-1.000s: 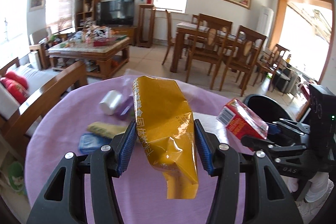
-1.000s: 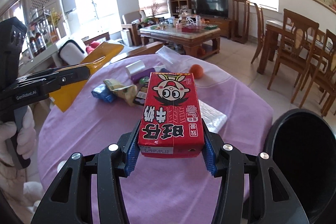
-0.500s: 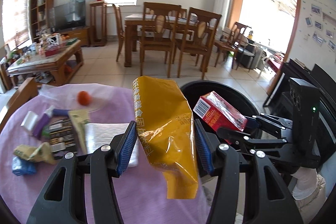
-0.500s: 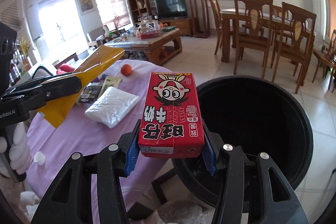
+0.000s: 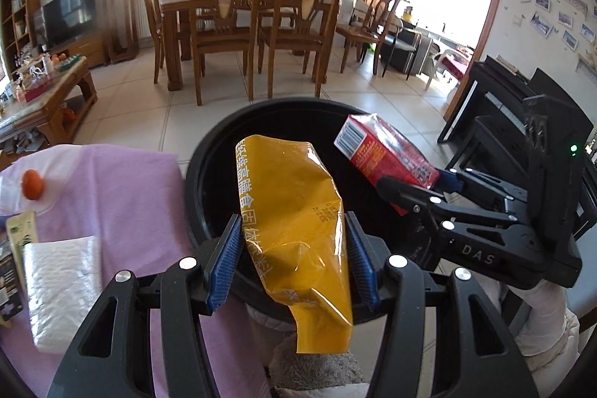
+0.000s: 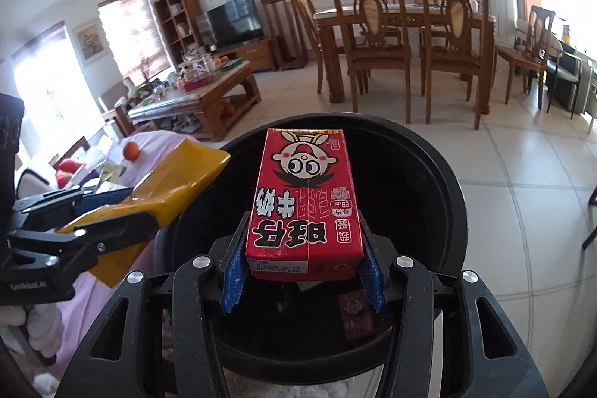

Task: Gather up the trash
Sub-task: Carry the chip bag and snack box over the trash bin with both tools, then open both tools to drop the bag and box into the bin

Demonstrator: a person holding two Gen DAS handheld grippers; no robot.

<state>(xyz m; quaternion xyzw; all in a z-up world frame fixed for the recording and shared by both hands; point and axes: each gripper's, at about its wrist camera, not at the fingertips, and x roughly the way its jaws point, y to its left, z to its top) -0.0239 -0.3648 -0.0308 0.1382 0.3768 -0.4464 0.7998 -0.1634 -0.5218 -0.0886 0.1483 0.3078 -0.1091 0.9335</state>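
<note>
**Two pieces of trash held over the bin**

The left gripper (image 5: 294, 260) pinches a yellow wrapper (image 5: 294, 230), light, soft and crinkly, around its middle. To the right, the right gripper (image 6: 302, 271) clamps a stiff red carton (image 6: 304, 200) by its sides. Both hang above the black bin (image 6: 440, 181).

Over the open bin (image 5: 209, 152): 2 grippers side by side, left gripper (image 5: 294, 260) with a snack bag (image 5: 294, 211) between its pads, right gripper (image 6: 302, 271) with a milk carton (image 6: 306, 196) between its pads. Left of the bin, touching its rim: a table with cloth (image 5: 123, 185). On the cloth: an orange (image 5: 31, 184), a foil pouch (image 5: 61, 290). Behind the bin, across the floor: dining table (image 6: 403, 13) with chairs (image 5: 224, 36). Further left: coffee table (image 6: 194, 99).
</note>
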